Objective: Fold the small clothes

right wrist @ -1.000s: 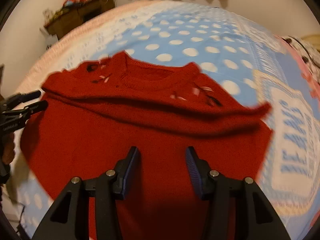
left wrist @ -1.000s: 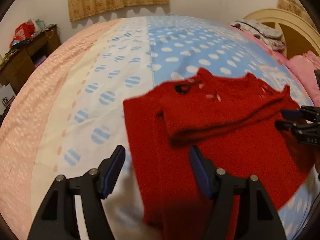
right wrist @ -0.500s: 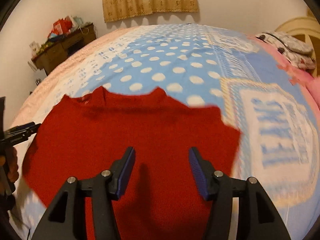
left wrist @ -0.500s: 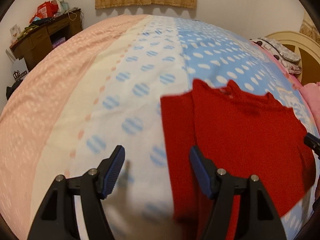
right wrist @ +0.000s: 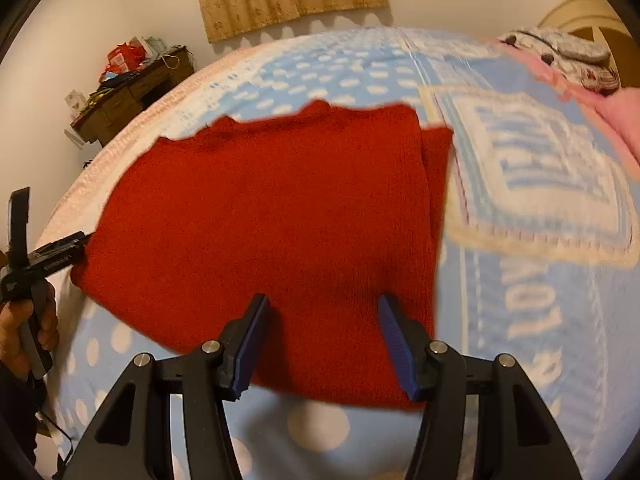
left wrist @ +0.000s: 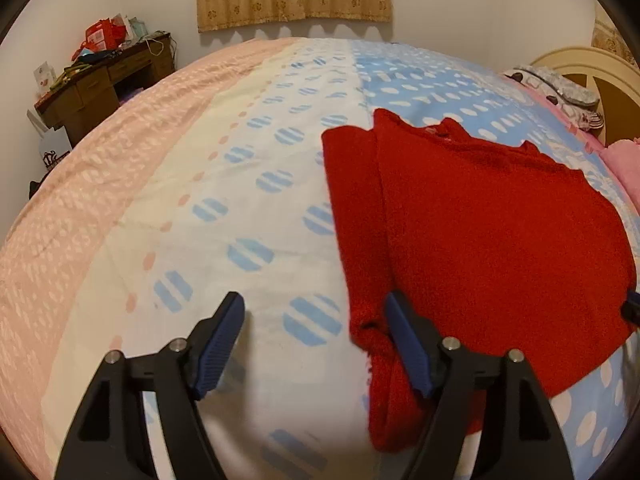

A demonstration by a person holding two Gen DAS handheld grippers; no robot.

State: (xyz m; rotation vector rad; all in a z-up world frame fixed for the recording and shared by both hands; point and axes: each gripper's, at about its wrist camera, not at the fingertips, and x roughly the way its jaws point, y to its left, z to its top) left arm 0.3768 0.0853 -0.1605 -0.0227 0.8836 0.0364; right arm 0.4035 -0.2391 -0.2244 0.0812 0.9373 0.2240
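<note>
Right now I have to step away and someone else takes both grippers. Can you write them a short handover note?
Left gripper: jaws opening, nothing between them; its right finger sits by the left edge of the red sweater.
Right gripper: open, empty, above the sweater's near edge.
Sweater: lies flat on the dotted bedspread, neckline at the far side, with narrow layered strips along its left and right edges.
Done: it looks as if the sides or sleeves are folded in.
Left: probably fold it in half and square it up.
</note>
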